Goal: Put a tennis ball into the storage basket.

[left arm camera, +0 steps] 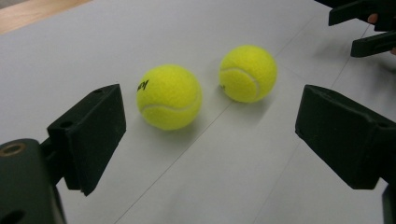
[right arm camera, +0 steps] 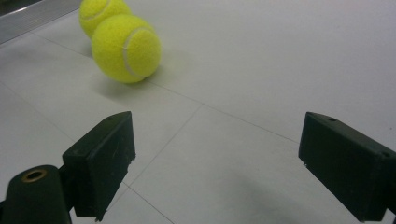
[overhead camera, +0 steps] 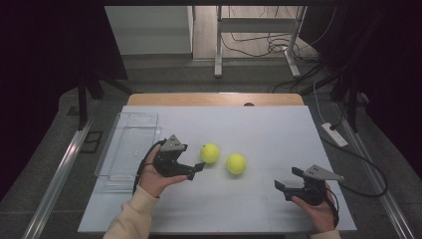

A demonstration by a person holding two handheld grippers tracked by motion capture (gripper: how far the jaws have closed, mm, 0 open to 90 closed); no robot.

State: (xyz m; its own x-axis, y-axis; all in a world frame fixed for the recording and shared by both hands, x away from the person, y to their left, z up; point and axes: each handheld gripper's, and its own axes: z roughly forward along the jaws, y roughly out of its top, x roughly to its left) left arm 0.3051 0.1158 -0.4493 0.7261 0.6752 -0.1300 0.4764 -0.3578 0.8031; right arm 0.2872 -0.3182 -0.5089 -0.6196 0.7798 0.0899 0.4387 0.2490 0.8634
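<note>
High view: the left hand-held gripper (overhead camera: 201, 168), jaws spread and empty, sits just beside the near ball (overhead camera: 210, 153) on the bench (overhead camera: 278, 129), a clear bin (overhead camera: 130, 144) behind it. Left gripper view: that ball lies ahead (approach step, I judge), so advance, then clamp. Right gripper view: right hand-held gripper (right arm camera: 212, 168) released

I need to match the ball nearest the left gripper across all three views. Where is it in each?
High view: the near ball lies left of centre, just off the left gripper and its open jaws.
Left gripper view: it sits centre-left, ahead of the jaws.
Right gripper view: top left, half hidden behind the other ball.
Shared landmark: the other ball, beside it in every view.
</note>
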